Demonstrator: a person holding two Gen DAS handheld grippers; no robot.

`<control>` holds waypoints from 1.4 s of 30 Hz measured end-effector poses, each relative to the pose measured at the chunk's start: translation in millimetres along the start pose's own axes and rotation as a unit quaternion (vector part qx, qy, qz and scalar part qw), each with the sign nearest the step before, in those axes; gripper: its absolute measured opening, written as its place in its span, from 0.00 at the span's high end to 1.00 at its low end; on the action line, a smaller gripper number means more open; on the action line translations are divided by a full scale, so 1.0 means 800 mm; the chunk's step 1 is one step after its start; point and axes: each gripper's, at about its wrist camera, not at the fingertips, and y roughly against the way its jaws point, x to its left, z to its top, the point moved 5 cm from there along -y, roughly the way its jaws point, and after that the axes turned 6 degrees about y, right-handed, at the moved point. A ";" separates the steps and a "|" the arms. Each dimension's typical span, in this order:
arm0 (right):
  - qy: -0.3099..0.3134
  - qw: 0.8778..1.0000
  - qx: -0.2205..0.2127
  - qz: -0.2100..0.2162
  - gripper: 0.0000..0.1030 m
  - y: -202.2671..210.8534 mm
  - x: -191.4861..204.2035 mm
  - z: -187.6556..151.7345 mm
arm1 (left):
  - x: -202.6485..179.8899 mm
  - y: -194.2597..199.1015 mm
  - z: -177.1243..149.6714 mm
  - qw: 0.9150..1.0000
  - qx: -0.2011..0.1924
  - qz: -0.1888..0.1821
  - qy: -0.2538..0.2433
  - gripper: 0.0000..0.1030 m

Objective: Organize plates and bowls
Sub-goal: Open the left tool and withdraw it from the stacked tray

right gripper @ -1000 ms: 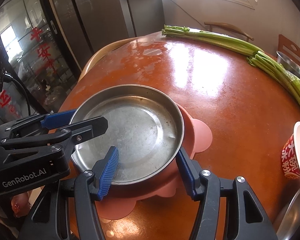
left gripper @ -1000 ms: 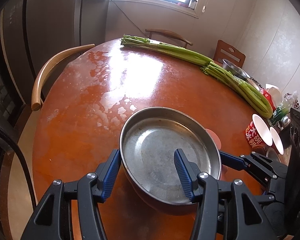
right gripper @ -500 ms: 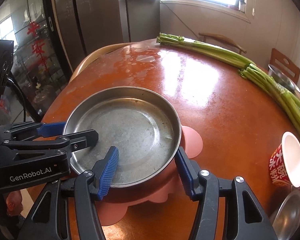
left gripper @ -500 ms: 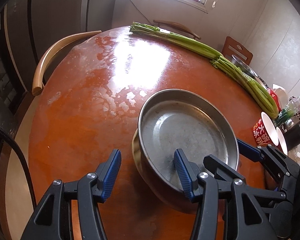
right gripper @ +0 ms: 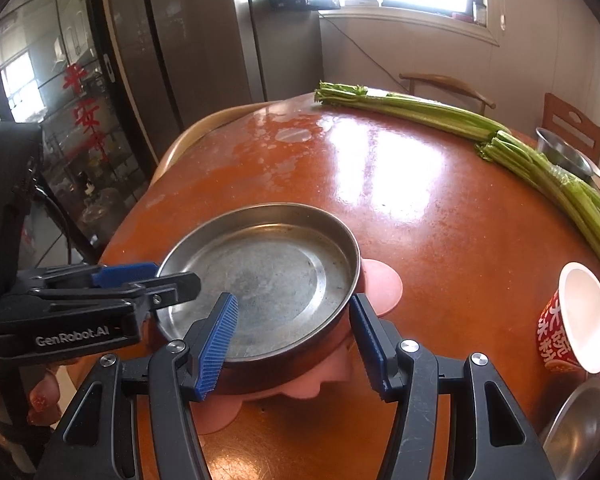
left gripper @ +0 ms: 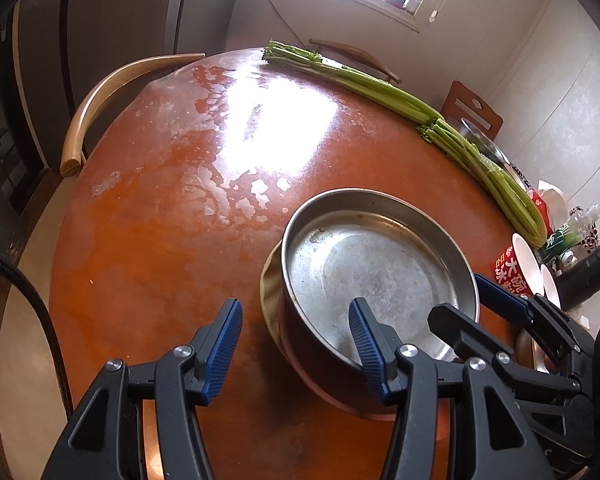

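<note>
With the metal pan [left gripper: 372,272] set on the pink mat [right gripper: 380,280] on the table [left gripper: 160,240], its rim was straddled loosely by the released left gripper [left gripper: 294,320], the right gripper's [right gripper: 292,320] hold could not be told, and squarely seated pads were judged needed before lifting.

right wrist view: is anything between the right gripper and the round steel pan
Nothing visible. The right gripper already straddles the round steel pan's near rim: one finger inside, one outside above the pink flower-shaped mat beneath it.
</note>
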 end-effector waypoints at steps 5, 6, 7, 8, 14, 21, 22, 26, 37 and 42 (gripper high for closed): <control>0.023 1.000 0.015 0.006 0.42 -0.002 0.007 -0.006 | -0.001 -0.003 -0.004 1.000 0.010 -0.005 0.006 0.46; 0.025 1.000 0.013 0.013 0.42 -0.001 0.010 -0.008 | -0.001 -0.002 -0.005 1.000 0.008 -0.002 0.005 0.45; 0.020 0.999 0.014 0.025 0.42 0.000 0.012 -0.011 | 0.000 0.000 -0.005 1.000 0.006 0.001 0.005 0.44; 0.015 0.999 0.016 0.038 0.42 0.001 0.012 -0.012 | 0.000 0.001 -0.005 1.000 0.004 0.003 0.005 0.42; -0.009 0.999 0.008 0.035 0.42 0.013 -0.008 -0.016 | 0.006 -0.004 -0.012 1.000 0.013 0.009 0.012 0.39; -0.024 0.999 0.011 0.039 0.42 0.022 -0.026 -0.026 | 0.000 -0.020 -0.015 0.999 0.034 -0.010 0.030 0.37; -0.026 0.999 0.014 0.040 0.42 0.022 -0.029 -0.027 | -0.002 -0.022 -0.018 0.999 0.037 -0.014 0.031 0.37; -0.028 0.998 0.018 0.048 0.42 0.026 -0.036 -0.031 | -0.013 -0.029 -0.020 0.998 0.044 -0.020 0.031 0.37; -0.038 0.997 0.034 0.054 0.42 0.023 -0.059 -0.051 | -0.052 -0.050 -0.013 0.998 0.049 -0.008 0.026 0.37; -0.042 0.997 0.035 0.054 0.42 0.023 -0.073 -0.059 | -0.086 -0.068 -0.008 0.998 0.065 -0.012 0.007 0.37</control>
